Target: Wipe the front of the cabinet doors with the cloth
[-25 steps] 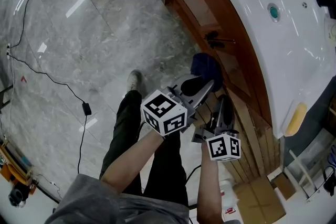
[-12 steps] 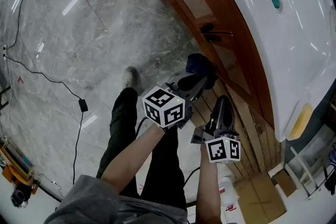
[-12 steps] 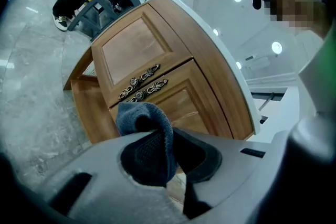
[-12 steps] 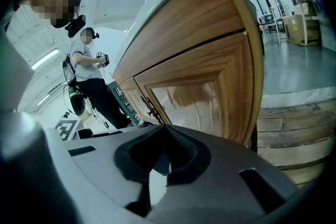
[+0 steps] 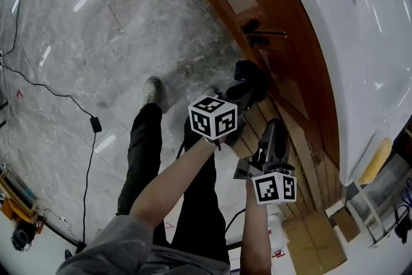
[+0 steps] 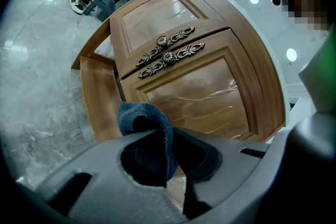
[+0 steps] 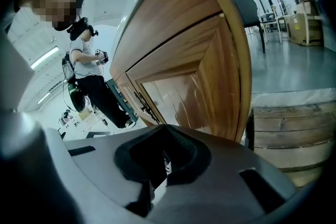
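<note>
A dark blue cloth (image 6: 148, 128) sticks up out of my left gripper (image 6: 157, 157), whose jaws are shut on it. In the head view the cloth (image 5: 250, 76) sits close to the lower wooden cabinet door (image 5: 281, 67), just below the dark ornate handles (image 5: 253, 33). The left gripper view faces both doors (image 6: 202, 89) with their two handles (image 6: 167, 52) side by side. My right gripper (image 5: 273, 142) hangs lower right, jaws shut with nothing between them (image 7: 160, 162), beside the door's edge (image 7: 231, 60).
A white curved countertop (image 5: 360, 42) overhangs the cabinet. Grey marble floor (image 5: 96, 29) spreads to the left, with a black cable (image 5: 51, 90) across it. My leg and shoe (image 5: 153, 90) stand near the cabinet. Wooden slats (image 5: 309, 170) and a cardboard box (image 5: 315, 238) lie at right. Another person (image 7: 86, 76) stands far off.
My left gripper with the cloth has risen and moved right along the lower door toward the handles. The right gripper has stayed roughly where it was.
</note>
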`<act>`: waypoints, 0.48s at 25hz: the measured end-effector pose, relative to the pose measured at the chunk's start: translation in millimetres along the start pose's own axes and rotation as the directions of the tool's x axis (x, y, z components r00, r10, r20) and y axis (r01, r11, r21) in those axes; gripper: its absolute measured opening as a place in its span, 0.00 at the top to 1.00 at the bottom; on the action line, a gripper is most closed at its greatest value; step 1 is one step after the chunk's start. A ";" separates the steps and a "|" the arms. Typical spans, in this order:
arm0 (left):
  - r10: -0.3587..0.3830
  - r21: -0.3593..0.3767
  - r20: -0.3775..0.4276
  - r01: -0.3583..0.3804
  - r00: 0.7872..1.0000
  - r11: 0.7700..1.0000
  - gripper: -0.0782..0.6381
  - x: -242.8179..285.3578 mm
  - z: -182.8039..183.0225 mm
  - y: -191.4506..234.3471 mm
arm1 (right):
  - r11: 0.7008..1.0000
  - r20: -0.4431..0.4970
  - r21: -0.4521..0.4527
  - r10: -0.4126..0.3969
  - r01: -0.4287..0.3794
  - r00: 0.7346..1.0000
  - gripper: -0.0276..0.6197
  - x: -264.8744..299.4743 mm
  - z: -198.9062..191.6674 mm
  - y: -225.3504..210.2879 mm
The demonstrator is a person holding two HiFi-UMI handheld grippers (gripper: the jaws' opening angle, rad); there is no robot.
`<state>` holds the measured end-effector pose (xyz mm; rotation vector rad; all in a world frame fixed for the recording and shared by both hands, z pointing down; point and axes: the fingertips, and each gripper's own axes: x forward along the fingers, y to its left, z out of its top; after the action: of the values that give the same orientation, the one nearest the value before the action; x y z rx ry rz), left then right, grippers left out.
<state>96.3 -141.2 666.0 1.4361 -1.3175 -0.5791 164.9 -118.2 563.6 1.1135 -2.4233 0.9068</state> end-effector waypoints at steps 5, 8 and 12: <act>0.040 -0.001 -0.012 -0.040 0.999 0.999 0.85 20.3 -5.5 17.7 | 1.000 -0.008 0.003 0.002 -0.002 1.000 0.95 1.9 0.0 -7.7; 0.036 -0.011 -0.021 -0.036 0.999 0.999 0.85 29.8 -8.5 21.0 | 1.000 -0.012 0.002 0.006 -0.006 1.000 0.95 2.6 0.5 -10.7; 0.024 -0.012 -0.026 -0.024 0.999 1.000 0.84 38.8 -8.3 18.3 | 1.000 -0.018 0.006 0.005 -0.005 1.000 0.95 1.4 1.1 -12.8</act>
<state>106.8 -170.8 696.4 1.4114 -1.3073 -0.5504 173.8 -126.0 568.7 1.0970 -2.4115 0.9229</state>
